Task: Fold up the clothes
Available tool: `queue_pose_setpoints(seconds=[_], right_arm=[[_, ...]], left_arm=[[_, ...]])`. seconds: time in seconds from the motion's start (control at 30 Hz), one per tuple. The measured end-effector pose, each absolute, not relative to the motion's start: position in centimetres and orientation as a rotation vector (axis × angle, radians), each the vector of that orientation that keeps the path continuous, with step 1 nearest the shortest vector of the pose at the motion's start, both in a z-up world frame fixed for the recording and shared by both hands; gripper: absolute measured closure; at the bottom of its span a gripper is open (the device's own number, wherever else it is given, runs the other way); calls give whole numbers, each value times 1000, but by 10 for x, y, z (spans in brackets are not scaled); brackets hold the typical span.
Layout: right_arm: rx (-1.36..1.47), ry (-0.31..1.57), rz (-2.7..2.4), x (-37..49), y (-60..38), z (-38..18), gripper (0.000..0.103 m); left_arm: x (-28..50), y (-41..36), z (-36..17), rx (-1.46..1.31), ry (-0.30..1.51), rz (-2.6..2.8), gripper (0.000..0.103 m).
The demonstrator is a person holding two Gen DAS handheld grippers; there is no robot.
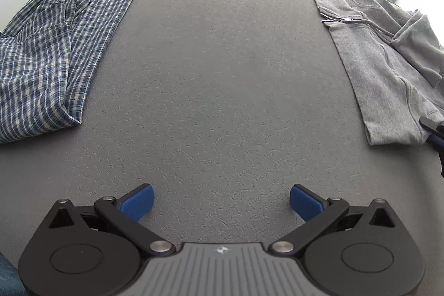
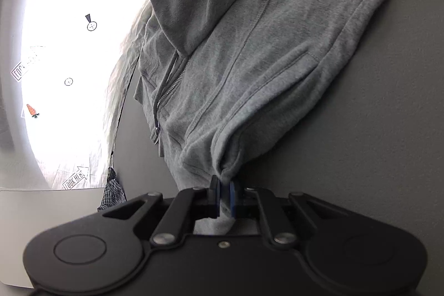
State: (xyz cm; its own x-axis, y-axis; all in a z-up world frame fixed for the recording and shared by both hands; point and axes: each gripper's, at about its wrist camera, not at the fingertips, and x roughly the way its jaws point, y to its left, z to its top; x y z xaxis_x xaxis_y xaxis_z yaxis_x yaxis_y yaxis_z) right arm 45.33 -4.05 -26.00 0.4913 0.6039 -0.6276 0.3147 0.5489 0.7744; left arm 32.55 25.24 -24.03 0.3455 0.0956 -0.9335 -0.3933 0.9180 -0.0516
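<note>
A: The grey zip hoodie lies on the worktop, and the right tool is clamped narrow on a bunched corner of its hem.

B: Only a small pinch of cloth is between the pads. I'd judge a quick pull could slip it free, or drag the whole hoodie instead of turning it over.

A: And the far side of the hoodie?

B: It reaches the worktop's edge, maybe overhangs; a tug that way could spill it off. Its zipper may also snag the fold.

A: Room to move?

B: On the hoodie's other side there is bare worktop, up to the checked shirt. The left tool hovers there, jaws wide, holding nothing, well apart from the hoodie.
</note>
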Motion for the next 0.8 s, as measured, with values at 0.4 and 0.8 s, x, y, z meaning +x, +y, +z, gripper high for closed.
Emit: queue_pose_setpoints(seconds=[0.4,0.8], right_arm=[[964,1047,76,380,-222,-235,99],[700,1032,-197,322,-388,-223,98]], left_arm=[[307,203,-230,-297,1179,387,0],[349,99,-211,-205,1080,-29,2]])
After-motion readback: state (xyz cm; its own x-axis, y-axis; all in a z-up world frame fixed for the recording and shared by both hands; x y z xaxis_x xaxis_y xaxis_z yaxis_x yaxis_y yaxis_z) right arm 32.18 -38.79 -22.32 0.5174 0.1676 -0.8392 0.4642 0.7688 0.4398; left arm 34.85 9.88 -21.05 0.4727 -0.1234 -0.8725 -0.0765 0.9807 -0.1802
